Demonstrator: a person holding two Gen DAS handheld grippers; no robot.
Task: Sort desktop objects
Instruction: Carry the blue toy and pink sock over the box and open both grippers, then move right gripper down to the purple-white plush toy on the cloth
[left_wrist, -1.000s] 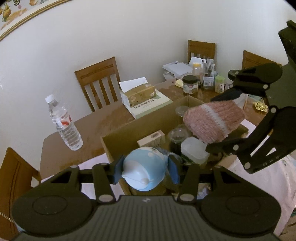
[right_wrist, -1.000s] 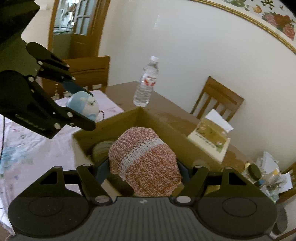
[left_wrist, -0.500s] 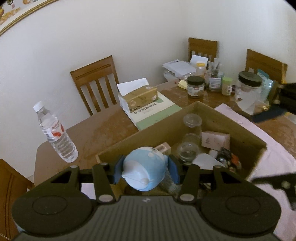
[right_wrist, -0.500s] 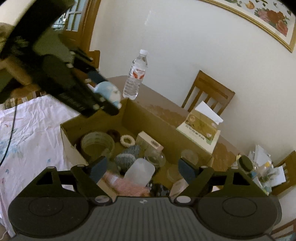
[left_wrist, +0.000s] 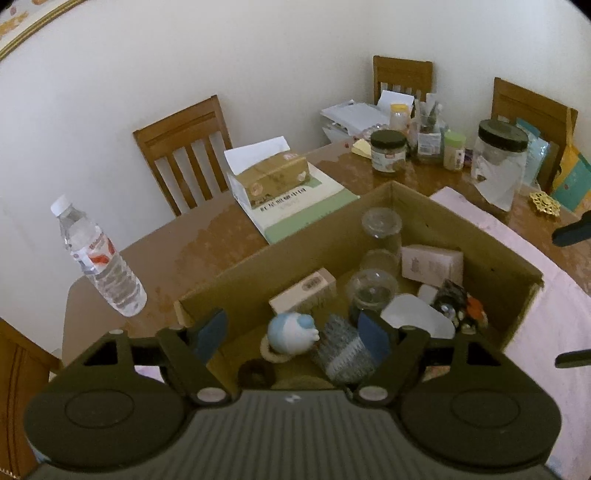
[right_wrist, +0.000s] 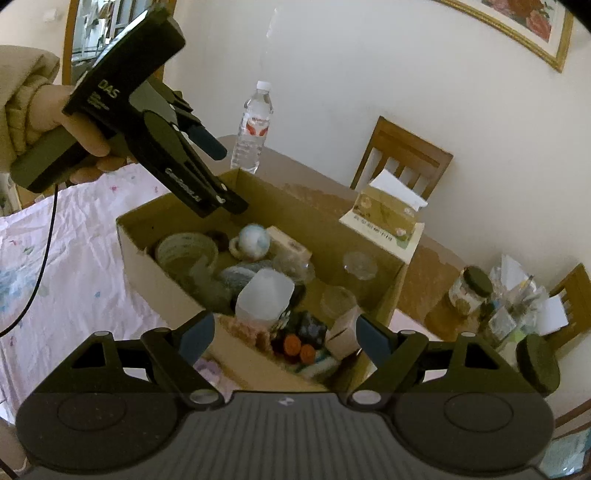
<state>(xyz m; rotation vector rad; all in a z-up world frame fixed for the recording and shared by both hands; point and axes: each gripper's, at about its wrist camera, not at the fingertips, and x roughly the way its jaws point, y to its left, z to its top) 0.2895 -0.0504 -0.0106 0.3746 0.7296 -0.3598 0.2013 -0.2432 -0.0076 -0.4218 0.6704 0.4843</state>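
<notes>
An open cardboard box (left_wrist: 295, 254) (right_wrist: 147, 266) holds several small items. A round blue toy (left_wrist: 286, 332) (right_wrist: 253, 238) lies in it beside a grey knitted piece (left_wrist: 343, 350) (right_wrist: 236, 275). A pink knitted piece (right_wrist: 247, 328) lies at the box's near wall. My left gripper (left_wrist: 291, 330) (right_wrist: 225, 177) hangs over the box's left end. Its jaws are opening and the pads press on nothing; the toy lies loose below. My right gripper (right_wrist: 284, 336) stands open and empty above the box's near side. Its fingers (left_wrist: 572, 232) show at the right edge of the left wrist view.
A water bottle (left_wrist: 99, 262) (right_wrist: 253, 129) stands left of the box. Behind it a tissue box (left_wrist: 273, 177) sits on a book. Jars (left_wrist: 500, 162) and papers crowd the table's far right. Wooden chairs (left_wrist: 184, 147) line the wall. A pink cloth (right_wrist: 74, 240) covers the near table.
The left gripper opened and the blue toy dropped into the box. The right gripper let go of the pink knitted piece, which now lies in the box, and drew back.
</notes>
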